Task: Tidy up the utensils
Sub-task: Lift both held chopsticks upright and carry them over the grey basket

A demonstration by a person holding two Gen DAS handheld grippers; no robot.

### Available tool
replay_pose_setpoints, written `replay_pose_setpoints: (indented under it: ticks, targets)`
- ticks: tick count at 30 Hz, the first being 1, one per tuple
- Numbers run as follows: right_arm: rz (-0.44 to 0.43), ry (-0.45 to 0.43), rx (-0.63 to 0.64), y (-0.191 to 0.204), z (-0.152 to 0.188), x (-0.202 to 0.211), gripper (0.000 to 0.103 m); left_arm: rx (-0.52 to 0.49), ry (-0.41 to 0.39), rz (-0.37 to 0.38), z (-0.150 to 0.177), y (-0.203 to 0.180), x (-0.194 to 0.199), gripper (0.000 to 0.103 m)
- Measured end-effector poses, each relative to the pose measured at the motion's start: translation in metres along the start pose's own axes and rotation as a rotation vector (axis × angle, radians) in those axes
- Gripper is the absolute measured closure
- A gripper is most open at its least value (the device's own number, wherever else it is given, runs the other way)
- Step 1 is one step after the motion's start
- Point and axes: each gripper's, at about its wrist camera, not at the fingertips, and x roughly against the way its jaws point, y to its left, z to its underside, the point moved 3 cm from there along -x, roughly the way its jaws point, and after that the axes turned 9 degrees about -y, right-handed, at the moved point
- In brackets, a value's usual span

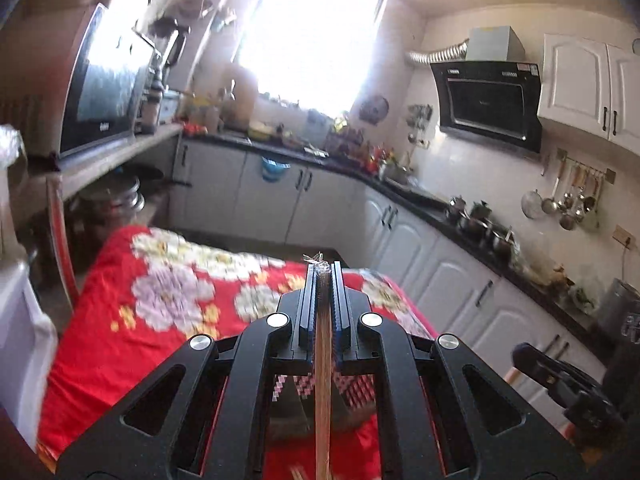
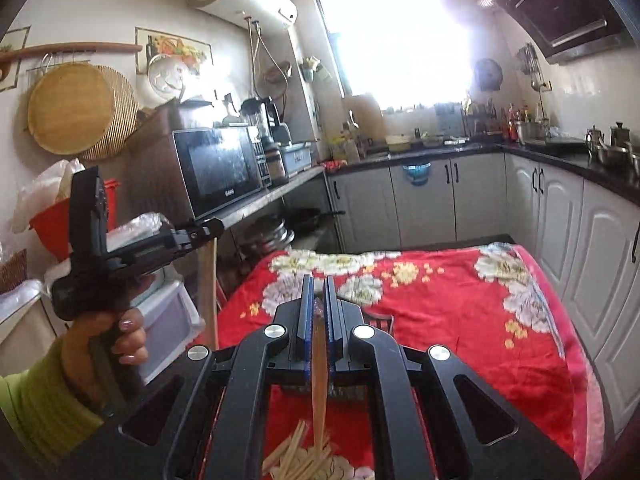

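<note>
The red floral cloth (image 2: 460, 300) fills the lower middle of both wrist views, covering a table with white cabinets (image 2: 420, 200) behind it at centre and right. In the left of the right wrist view a hand in a green sleeve (image 2: 116, 336) holds the left gripper (image 2: 208, 229), from which a pale chopstick (image 2: 209, 280) hangs straight down. In its own view the left gripper (image 1: 325, 268) has its jaws drawn narrow on that chopstick (image 1: 322, 380), which runs down to the bottom edge. The right gripper (image 2: 319, 280), lower centre, is likewise pinched onto a second chopstick (image 2: 319, 392) whose tip hangs over the loose pile of chopsticks (image 2: 304, 460) at the bottom edge of the frame. Both sticks look clear of the pile, so the step seems to be carrying them off for sorting. Keep each clamp firm, keep the sticks hanging plumb so they cannot pivot, and avoid grazing the pile below; where they belong is not visible.
</note>
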Motion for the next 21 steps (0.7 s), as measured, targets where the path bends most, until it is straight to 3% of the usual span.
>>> replay_pose_setpoints:
  ticks: [13, 21]
  targets:
    - [0.02, -0.078, 0.041, 0.005, -0.048, -0.032, 0.098, -0.075, -0.194, -0.095, -0.032, -0.006, -0.027, 0.1]
    - [0.063, -0.102, 0.059, -0.002, -0.061, -0.06, 0.098, -0.081, -0.228, -0.125, -0.025, 0.002, -0.048, 0.1]
